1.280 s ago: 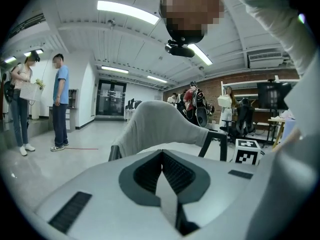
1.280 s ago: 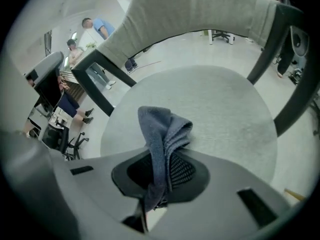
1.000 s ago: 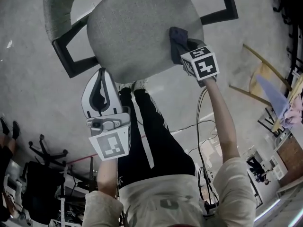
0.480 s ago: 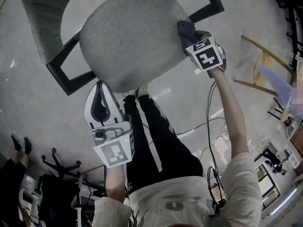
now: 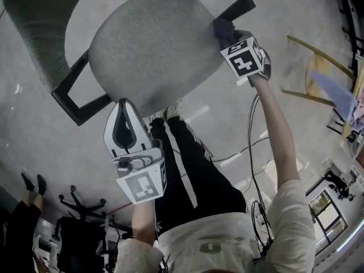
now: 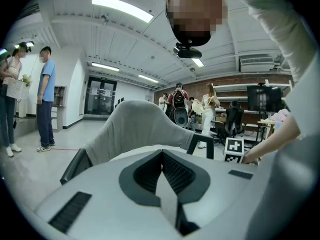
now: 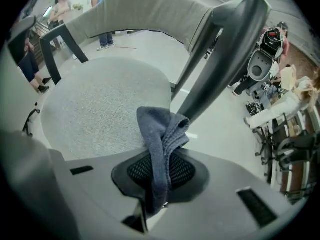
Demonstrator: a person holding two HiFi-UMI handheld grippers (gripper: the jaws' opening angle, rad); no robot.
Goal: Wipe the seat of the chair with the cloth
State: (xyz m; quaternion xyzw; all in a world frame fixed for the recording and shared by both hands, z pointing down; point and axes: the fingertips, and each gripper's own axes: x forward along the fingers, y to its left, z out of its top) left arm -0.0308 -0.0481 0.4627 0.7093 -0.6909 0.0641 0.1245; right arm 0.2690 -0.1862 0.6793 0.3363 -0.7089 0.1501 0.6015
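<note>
The chair's round grey seat [image 5: 151, 44] fills the upper middle of the head view. At its right edge, by the black armrest [image 5: 242, 4], my right gripper [image 5: 228, 37] is shut on a dark blue cloth [image 5: 223, 28]. The right gripper view has the cloth [image 7: 161, 134] bunched between the jaws of the right gripper [image 7: 161, 166], hanging over the seat [image 7: 95, 104] at its rim. Just off the seat's front edge my left gripper [image 5: 124, 106] is held shut with nothing in it. In the left gripper view the left gripper [image 6: 161, 158] has its jaws pressed together.
The grey backrest [image 5: 31, 21] and the left armrest [image 5: 77, 98] stand at the upper left. My legs [image 5: 187, 164] are right in front of the seat. Cables [image 5: 250, 147] trail on the floor. A wooden frame [image 5: 321, 78] stands at right. People [image 6: 45, 99] stand beyond the chair.
The right gripper has slid the cloth from inside the seat's right part outward and farther, to the rim beside the armrest. The left gripper has barely moved.
</note>
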